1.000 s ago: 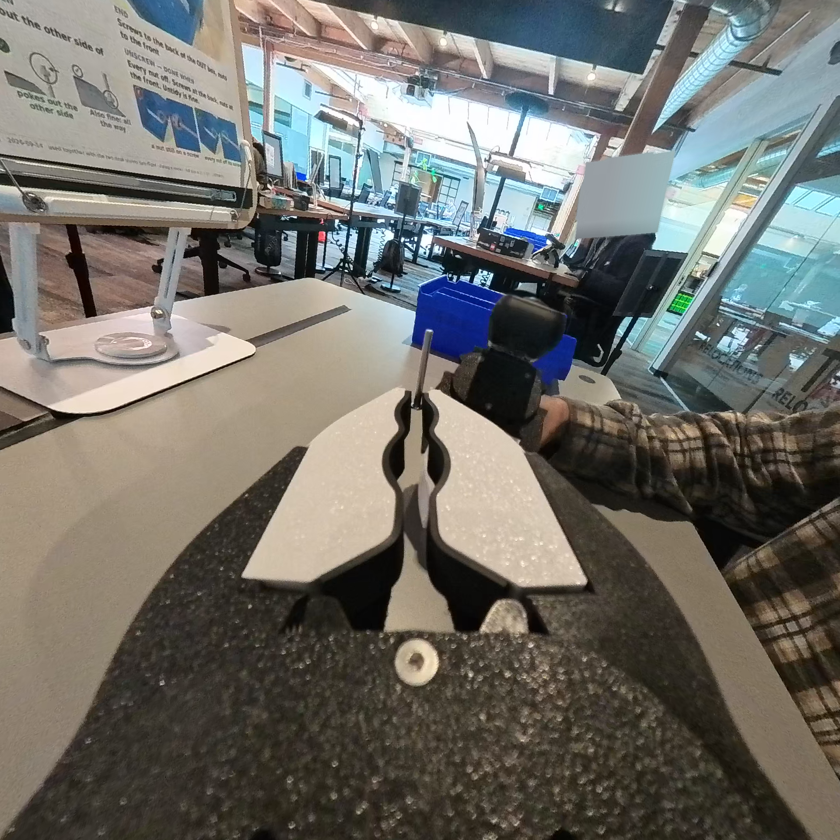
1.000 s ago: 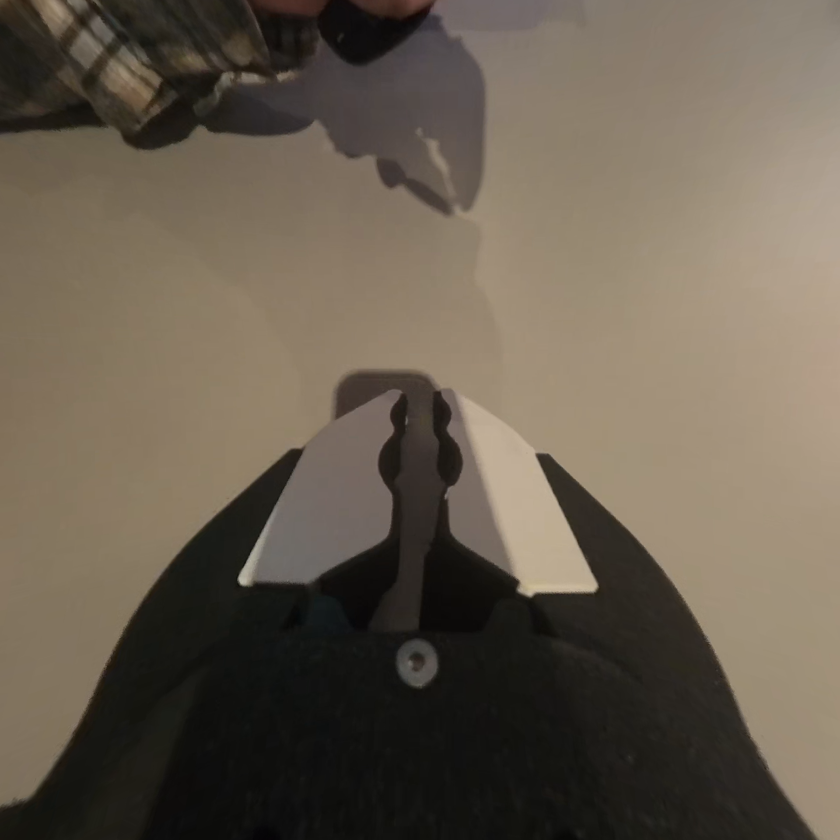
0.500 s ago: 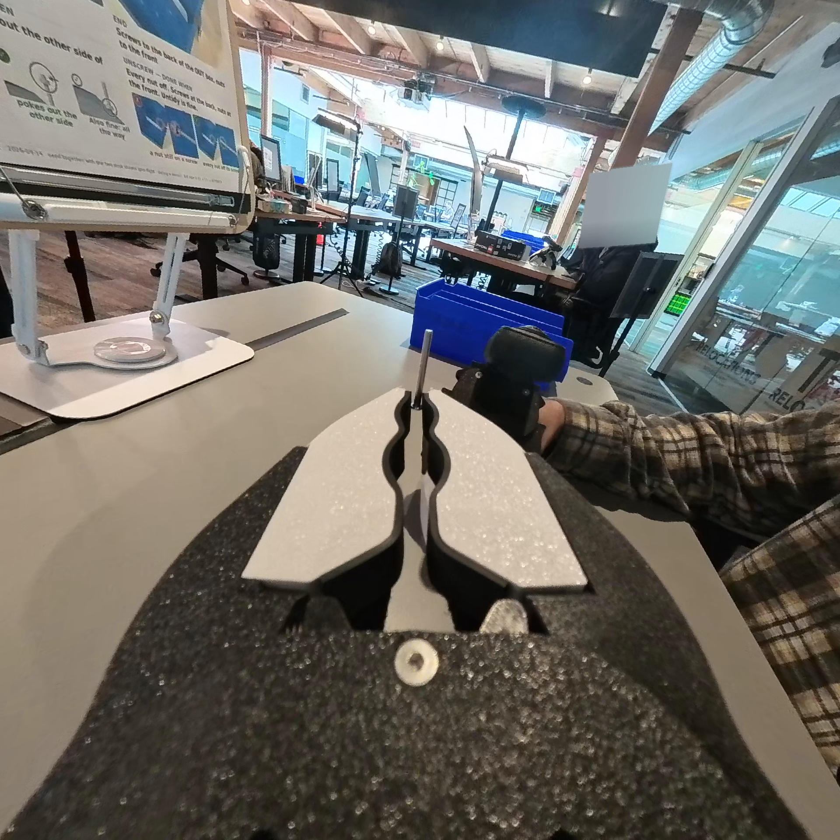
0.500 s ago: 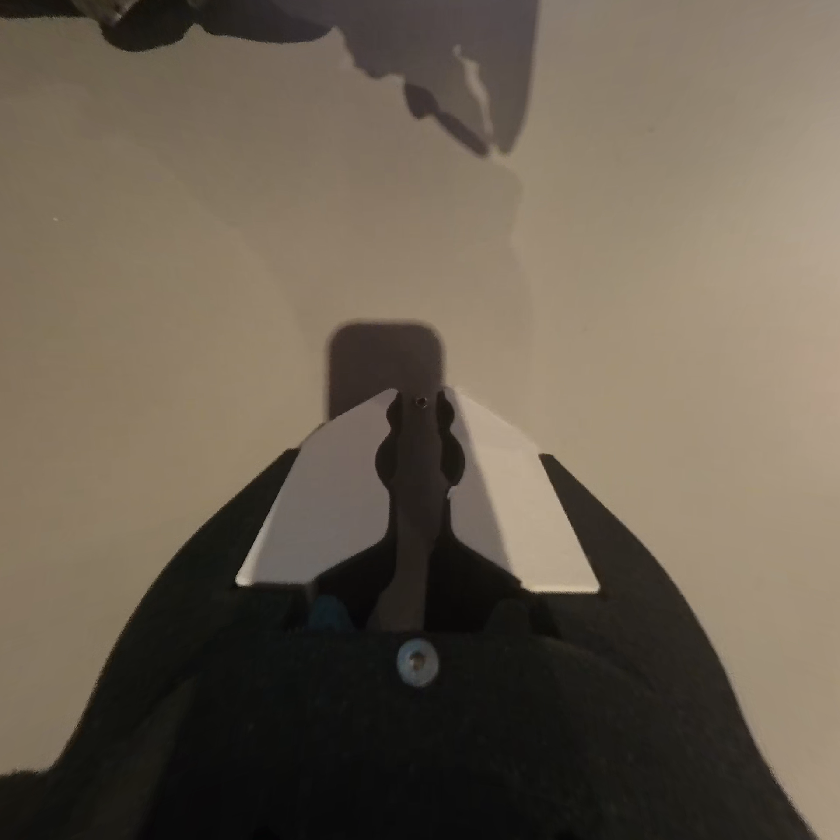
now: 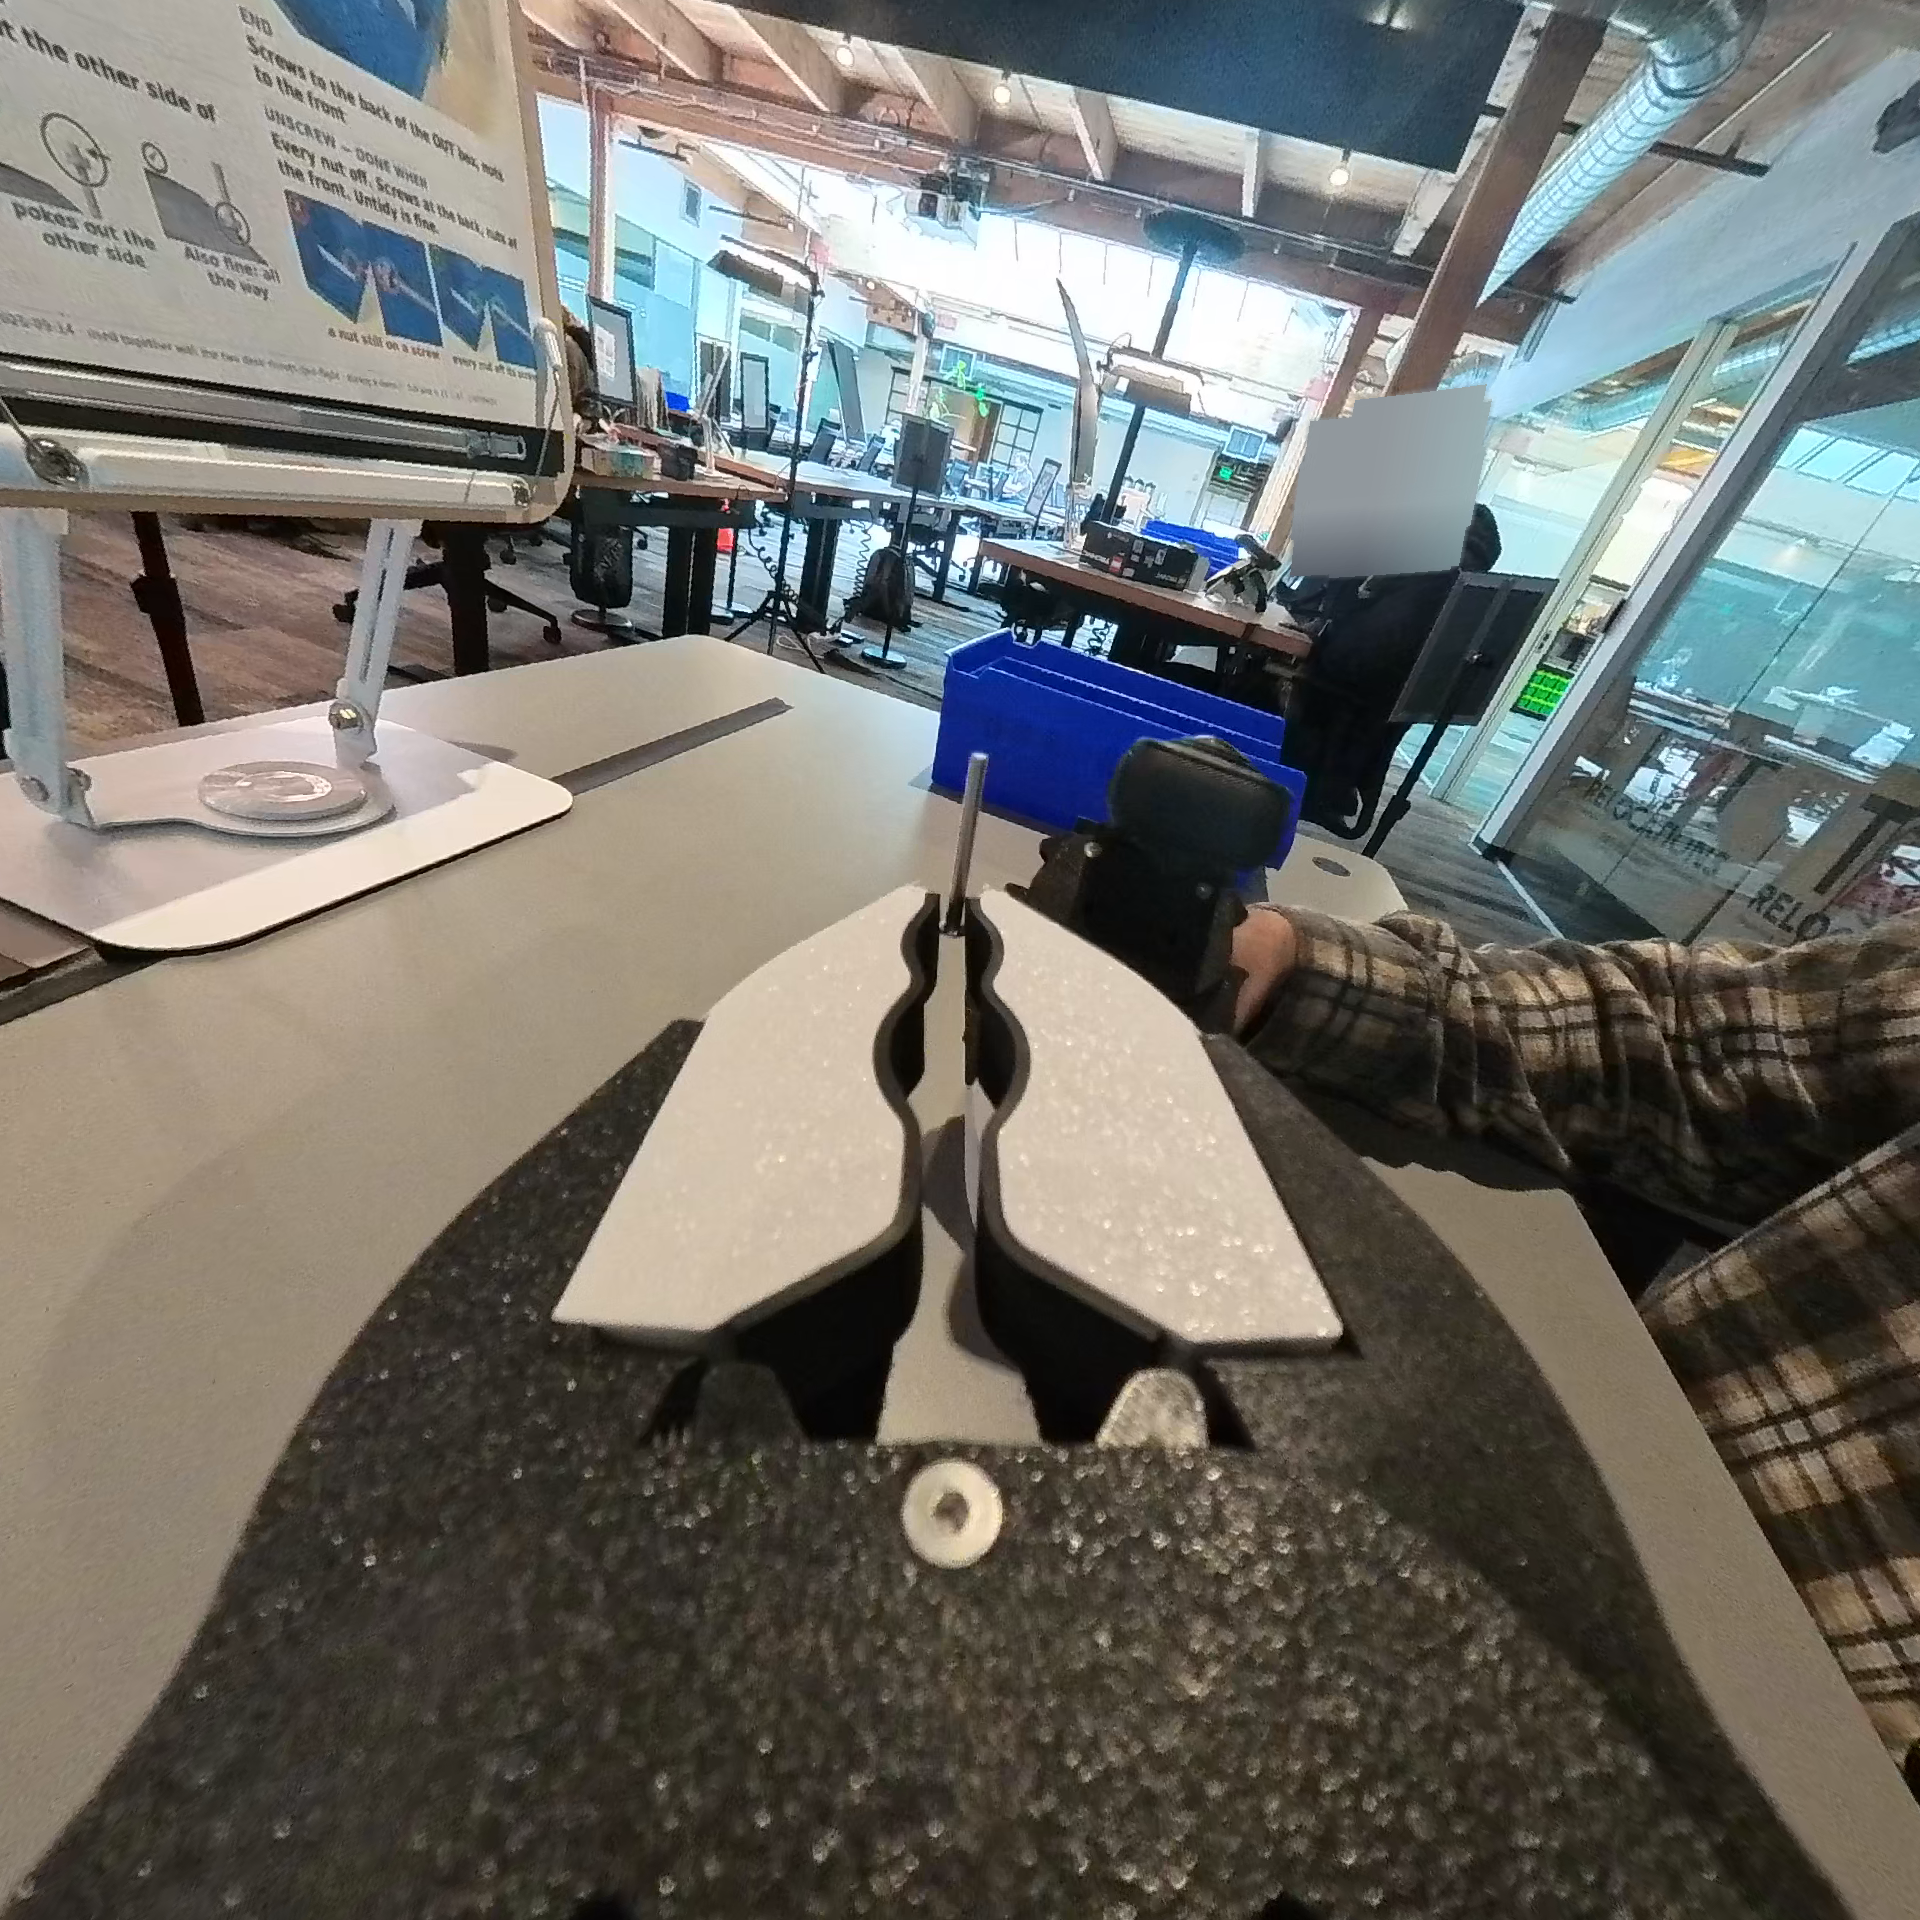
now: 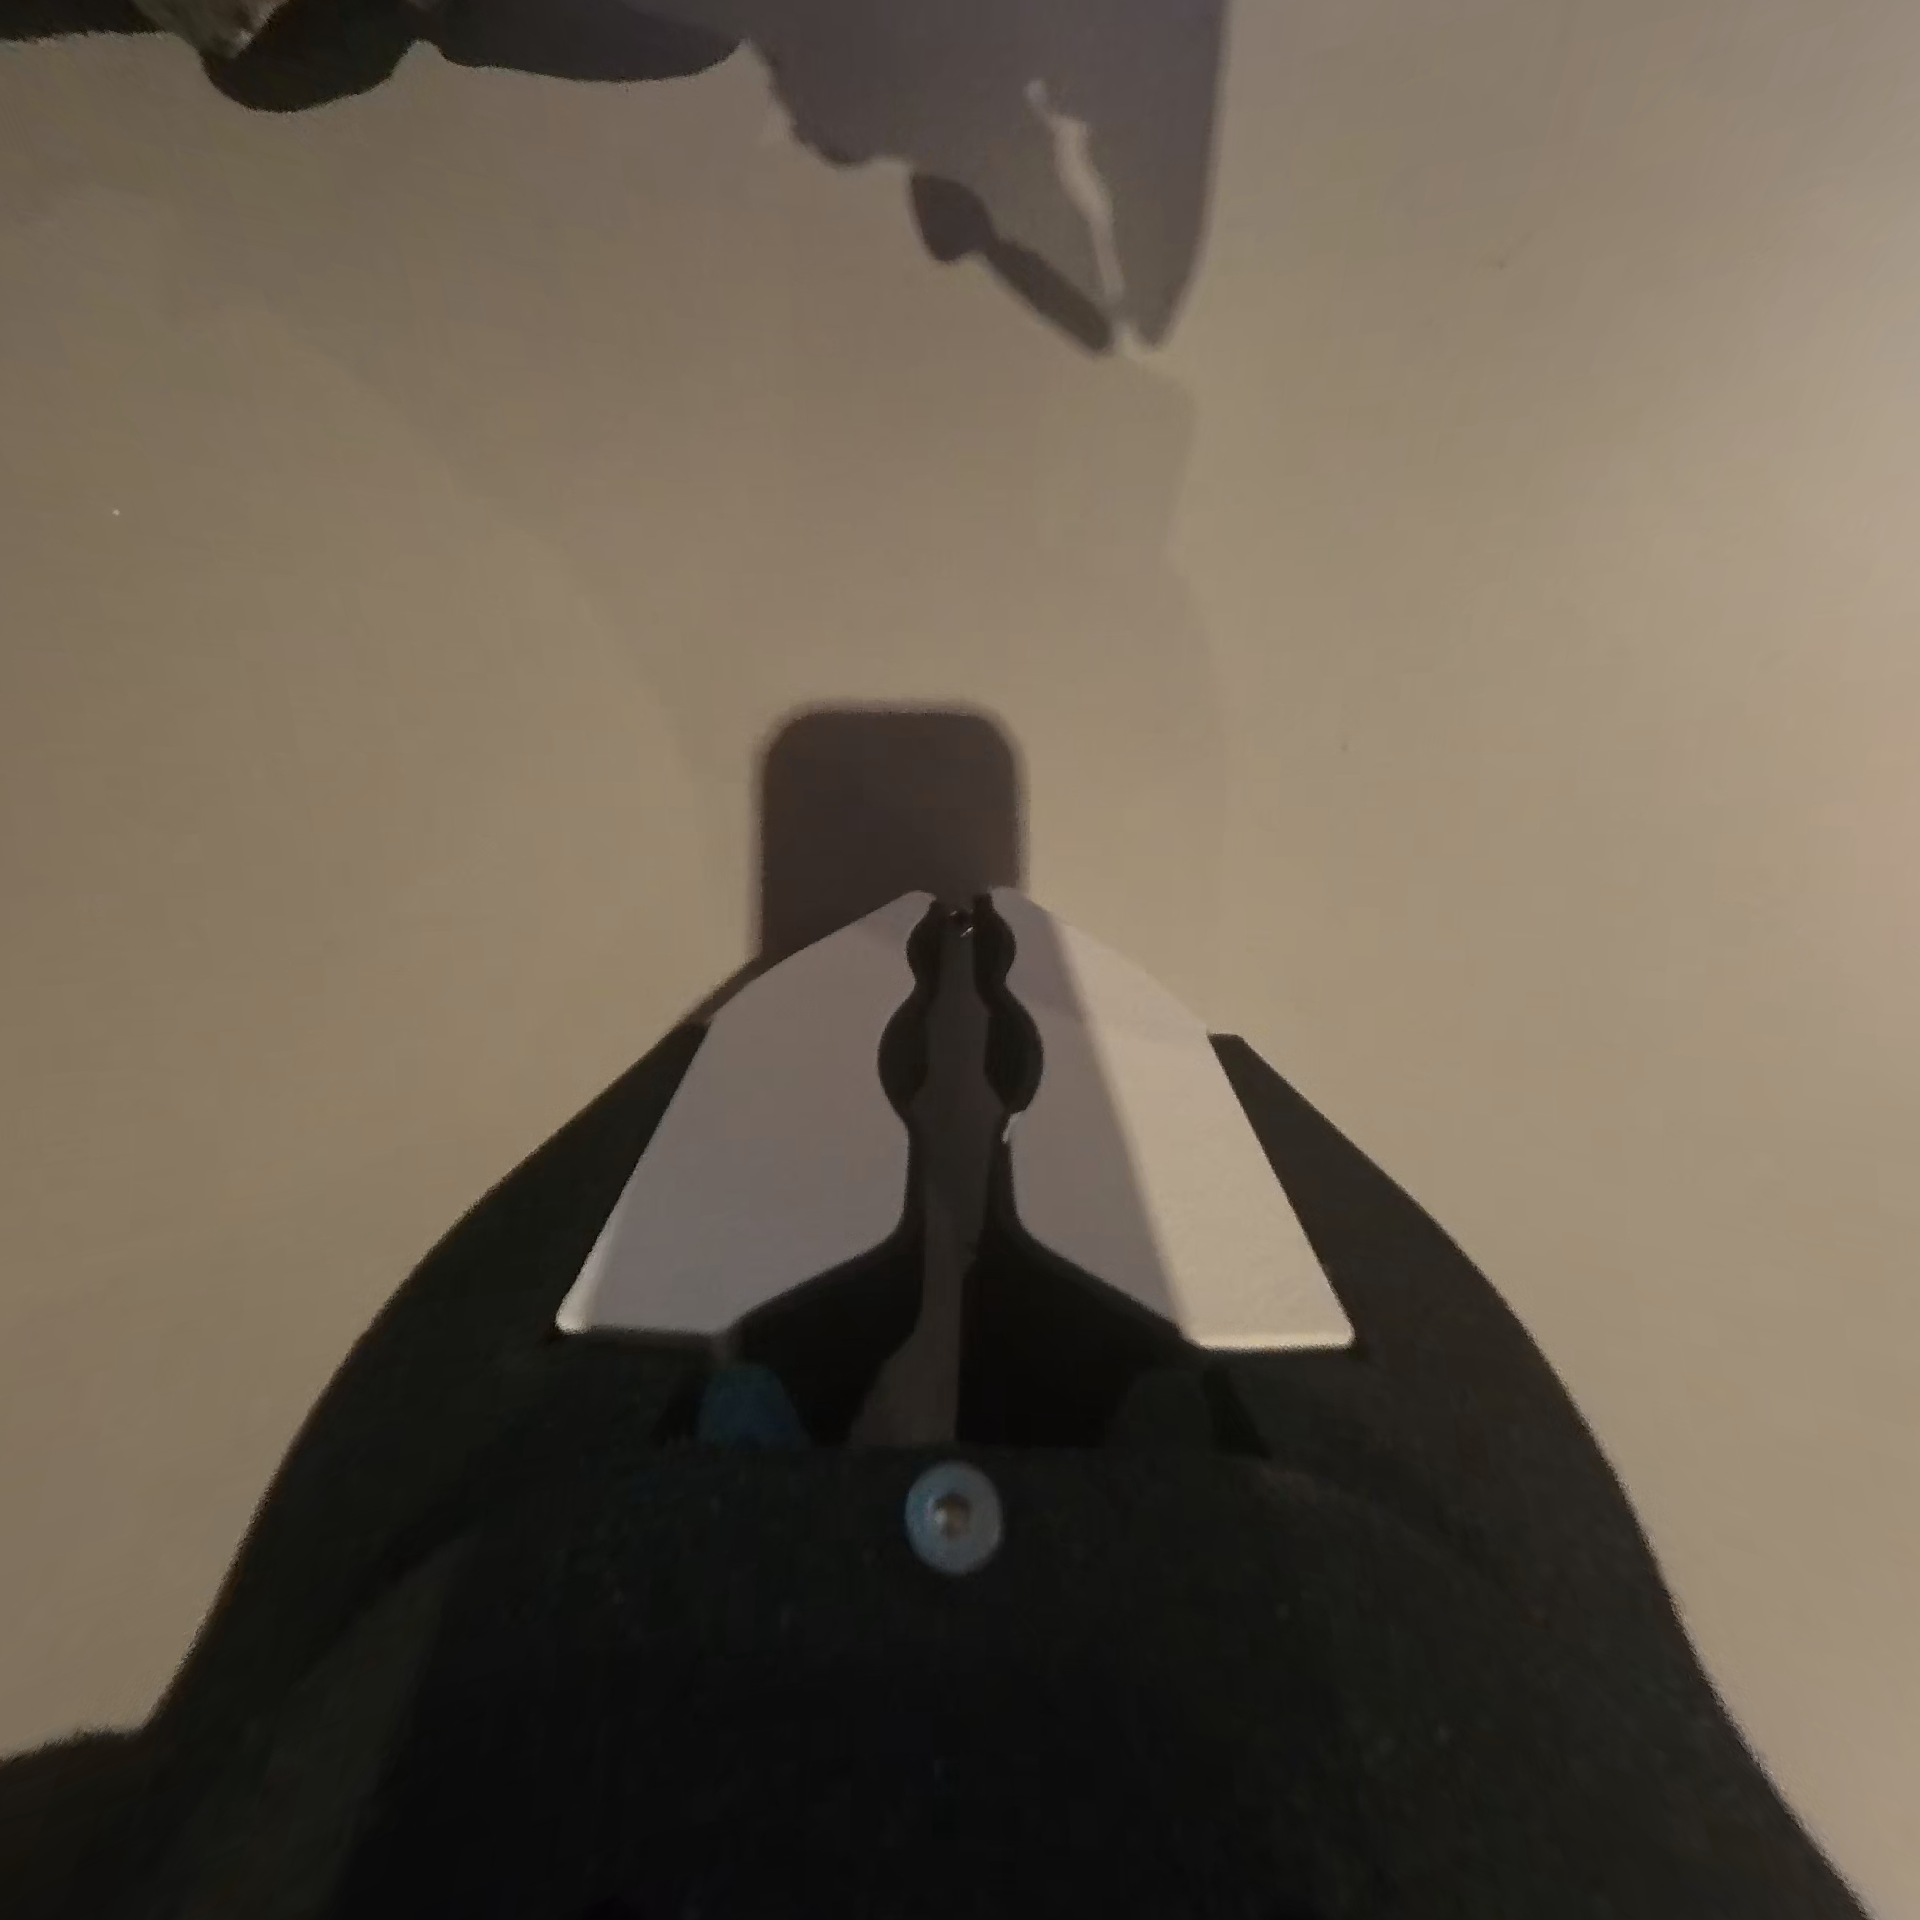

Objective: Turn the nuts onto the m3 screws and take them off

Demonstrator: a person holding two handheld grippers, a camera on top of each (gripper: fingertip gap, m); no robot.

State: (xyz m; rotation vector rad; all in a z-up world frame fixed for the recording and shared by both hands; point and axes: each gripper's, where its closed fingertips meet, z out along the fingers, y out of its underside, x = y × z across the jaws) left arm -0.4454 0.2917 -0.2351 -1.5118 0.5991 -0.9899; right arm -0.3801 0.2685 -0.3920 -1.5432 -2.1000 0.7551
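The screw stands upright at 12 o'clock, pinched at its base in my left jaws, its long axis pointing up off the surface. My right jaws, at 1 o'clock from it, point down at the surface, clenched on a small dark thing, likely a nut; blur leaves it unsure. Half a second ago they stood wider around it.
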